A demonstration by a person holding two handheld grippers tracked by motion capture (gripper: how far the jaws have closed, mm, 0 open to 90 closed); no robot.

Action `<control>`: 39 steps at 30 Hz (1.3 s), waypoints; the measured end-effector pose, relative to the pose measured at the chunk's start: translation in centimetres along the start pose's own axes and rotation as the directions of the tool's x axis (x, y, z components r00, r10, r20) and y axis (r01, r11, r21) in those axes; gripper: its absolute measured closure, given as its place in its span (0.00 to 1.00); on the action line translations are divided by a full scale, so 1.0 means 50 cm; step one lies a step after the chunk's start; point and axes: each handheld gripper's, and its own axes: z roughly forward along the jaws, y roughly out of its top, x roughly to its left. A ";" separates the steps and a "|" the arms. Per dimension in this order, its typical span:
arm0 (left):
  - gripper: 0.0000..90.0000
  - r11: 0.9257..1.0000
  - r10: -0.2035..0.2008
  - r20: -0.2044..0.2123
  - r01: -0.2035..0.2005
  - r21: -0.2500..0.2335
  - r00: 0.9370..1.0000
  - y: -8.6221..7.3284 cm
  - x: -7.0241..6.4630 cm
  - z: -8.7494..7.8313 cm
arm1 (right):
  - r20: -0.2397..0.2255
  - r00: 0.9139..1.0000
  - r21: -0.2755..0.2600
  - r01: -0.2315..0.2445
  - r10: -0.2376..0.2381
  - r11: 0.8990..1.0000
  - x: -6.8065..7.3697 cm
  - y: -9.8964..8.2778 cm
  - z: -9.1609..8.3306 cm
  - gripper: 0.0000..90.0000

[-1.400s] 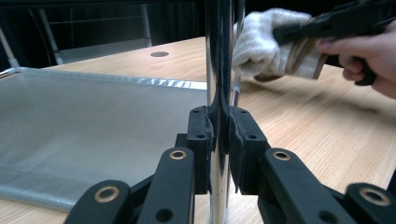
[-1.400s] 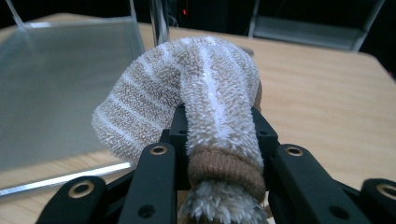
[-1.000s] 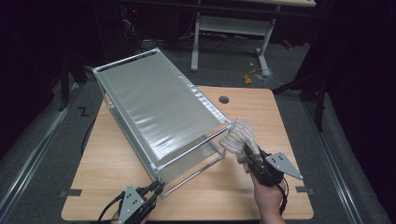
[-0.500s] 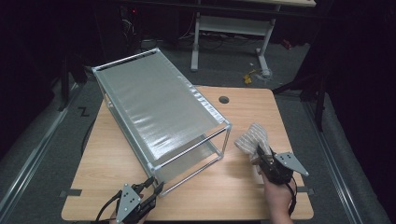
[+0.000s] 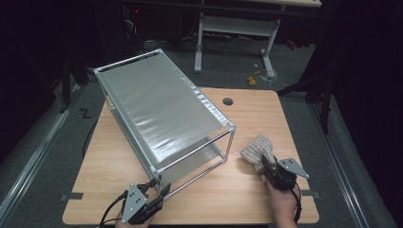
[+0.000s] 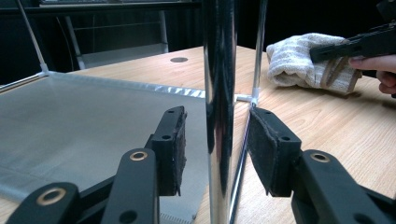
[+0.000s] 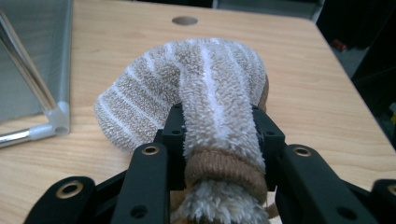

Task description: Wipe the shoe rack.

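The right gripper holds a rolled sock, beige w/ white stripes, low on the right side of the wooden desk. In the right gripper view the fingers sit on both sides of the sock near its brown cuff & touch it. They've just been opening a bit, w/ the sock between them. The sock lies on the desk, just right of the rack's near corner.

The metal rack is a big silver frame w/ a shiny sheet on top. It stands slanted across the left & middle of the desk.

The left gripper is at the rack's near corner by the desk's front edge. In the left gripper view its fingers are spread on both sides of the upright shiny post. There's a gap on each side, so they aren't touching it. They've just been opening too.
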 end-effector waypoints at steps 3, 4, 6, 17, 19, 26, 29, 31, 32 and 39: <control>0.63 1.000 0.005 0.002 -0.005 0.001 1.000 0.000 -0.001 0.001 | -0.006 1.000 -0.003 -0.009 0.009 1.000 -0.003 -0.002 0.000 0.69; 0.63 1.000 0.005 0.002 -0.005 0.000 1.000 0.000 -0.001 0.001 | -0.004 1.000 -0.002 -0.005 0.005 1.000 -0.003 -0.003 0.001 0.69; 0.62 1.000 0.001 0.003 -0.001 -0.001 1.000 0.000 0.000 0.001 | -0.004 1.000 0.005 -0.002 0.002 1.000 -0.003 -0.004 0.002 0.67; 0.61 1.000 0.000 0.002 0.000 -0.001 1.000 0.000 0.000 0.001 | -0.023 1.000 -0.007 -0.005 0.005 1.000 0.003 0.002 -0.001 0.51; 0.62 1.000 0.000 -0.001 0.000 -0.002 1.000 0.000 -0.001 0.000 | -0.026 1.000 -0.022 0.001 -0.002 1.000 0.006 0.007 -0.005 0.47; 0.62 1.000 0.003 -0.009 -0.003 0.002 1.000 0.000 -0.001 0.000 | -0.040 0.998 -0.077 0.037 -0.040 0.996 0.027 0.024 -0.023 0.39; 0.62 1.000 0.007 -0.011 -0.007 0.002 1.000 0.001 0.000 -0.001 | -0.039 0.997 -0.106 0.055 -0.060 0.993 0.041 0.032 -0.031 0.38; 0.62 1.000 0.008 -0.014 -0.008 0.004 1.000 0.000 0.000 -0.001 | -0.056 0.997 -0.126 0.053 -0.061 0.991 0.050 0.038 -0.038 0.38; 0.63 1.000 0.006 -0.015 -0.006 0.004 1.000 0.000 0.000 -0.001 | -0.064 0.996 -0.137 0.052 -0.061 0.989 0.055 0.042 -0.041 0.40; 0.69 1.000 0.020 -0.018 -0.020 0.014 1.000 0.000 -0.001 -0.002 | -0.157 0.986 -0.168 0.030 -0.057 0.985 0.093 0.075 -0.039 0.39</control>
